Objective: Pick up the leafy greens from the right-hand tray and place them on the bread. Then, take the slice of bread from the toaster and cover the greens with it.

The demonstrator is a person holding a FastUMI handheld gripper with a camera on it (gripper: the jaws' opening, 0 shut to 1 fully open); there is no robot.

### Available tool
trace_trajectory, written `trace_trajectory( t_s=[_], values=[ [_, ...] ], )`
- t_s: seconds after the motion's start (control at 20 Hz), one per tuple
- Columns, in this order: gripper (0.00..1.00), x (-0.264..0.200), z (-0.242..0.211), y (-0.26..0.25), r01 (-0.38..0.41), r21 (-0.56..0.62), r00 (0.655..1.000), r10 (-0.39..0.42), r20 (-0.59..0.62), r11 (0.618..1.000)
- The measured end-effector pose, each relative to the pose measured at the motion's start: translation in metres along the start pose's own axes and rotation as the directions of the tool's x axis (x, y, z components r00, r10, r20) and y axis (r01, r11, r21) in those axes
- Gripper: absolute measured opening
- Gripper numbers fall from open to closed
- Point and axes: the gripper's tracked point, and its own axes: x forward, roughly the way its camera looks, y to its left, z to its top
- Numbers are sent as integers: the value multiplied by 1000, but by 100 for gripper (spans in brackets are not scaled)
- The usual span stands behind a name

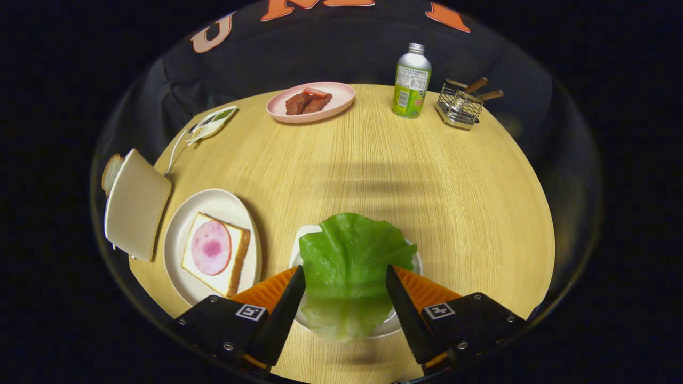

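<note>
Spread wide, the gripper [346, 274] flanks the lettuce leaf [349, 261] without clear contact; the leaf lies on a white tray [413, 261] at the wooden table [427, 176]'s near edge. Toaster [136, 202] holding a bread slice [110, 172] stands at the left edge, beside the plate [213, 200] with ham-topped bread [216, 253].

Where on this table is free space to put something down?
Bare wood lies beyond the lettuce, up to the pink plate, can and rack. Crowded near the bread plate and toaster. Gripper open around the lettuce.
</note>
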Motion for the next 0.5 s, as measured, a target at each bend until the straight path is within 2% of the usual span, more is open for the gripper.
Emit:
trace_trajectory(
  t_s=[0.15, 0.25, 0.3, 0.35, 0.4, 0.45, 0.5],
  values=[
    [91, 11, -4, -3, 11, 22, 1000, -10, -28, 1000],
    [86, 12, -2, -5, 29, 22, 999, -29, -16, 999],
    [81, 11, 0, -9, 49, 17, 999, -49, -5, 999],
    [79, 12, 0, -9, 51, 13, 999, -51, -7, 999],
    [71, 11, 2, -8, 49, 5, 999, -49, 4, 999],
    [68, 12, 1, -5, 48, 2, 999, -48, 10, 999],
    [56, 13, 3, -4, 44, 2, 999, -44, 16, 999]
  ],
)
